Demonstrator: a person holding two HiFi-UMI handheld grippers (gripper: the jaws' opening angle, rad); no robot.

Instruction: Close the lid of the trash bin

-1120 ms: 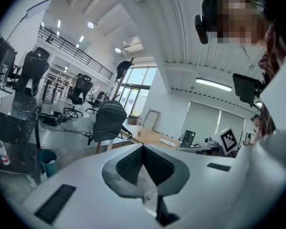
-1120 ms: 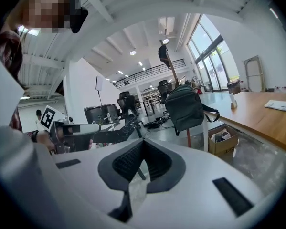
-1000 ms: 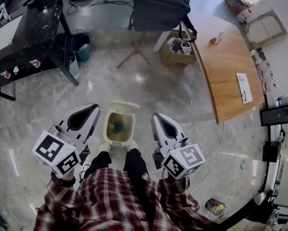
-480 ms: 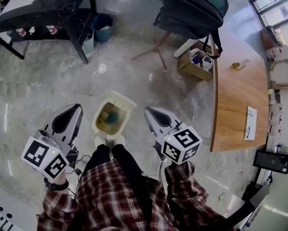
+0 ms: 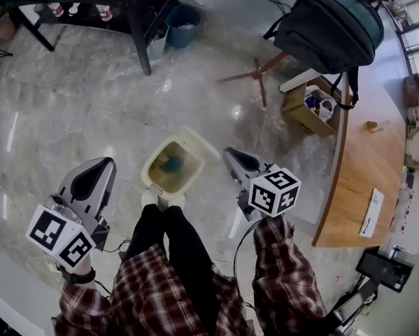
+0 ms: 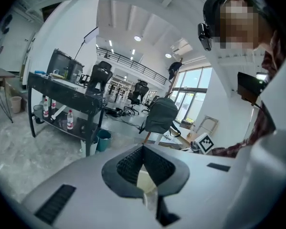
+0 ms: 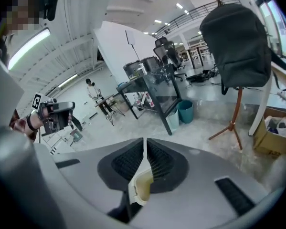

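Note:
A cream trash bin (image 5: 155,176) stands on the floor right in front of the person's shoes, with something teal inside it. Its lid (image 5: 199,144) is open and tipped back at the far right side. My left gripper (image 5: 105,162) hangs left of the bin, apart from it, shut with nothing held. On the other side my right gripper (image 5: 230,152) is shut and empty, close to the lid but not touching it. In the left gripper view (image 6: 143,148) and the right gripper view (image 7: 145,141) the jaws meet, and a cream piece of the bin (image 7: 140,186) shows below them.
Grey stone floor all round. A black table (image 5: 140,30) and a teal bucket (image 5: 183,19) stand at the back. A dark backpack (image 5: 335,28) hangs on a wooden stand, with a cardboard box (image 5: 308,108) and a wooden desk (image 5: 363,163) to the right.
The head view has swung, so the room has shifted left and turned. Both grippers sit wider apart, the left one lower. The bin lid stays open.

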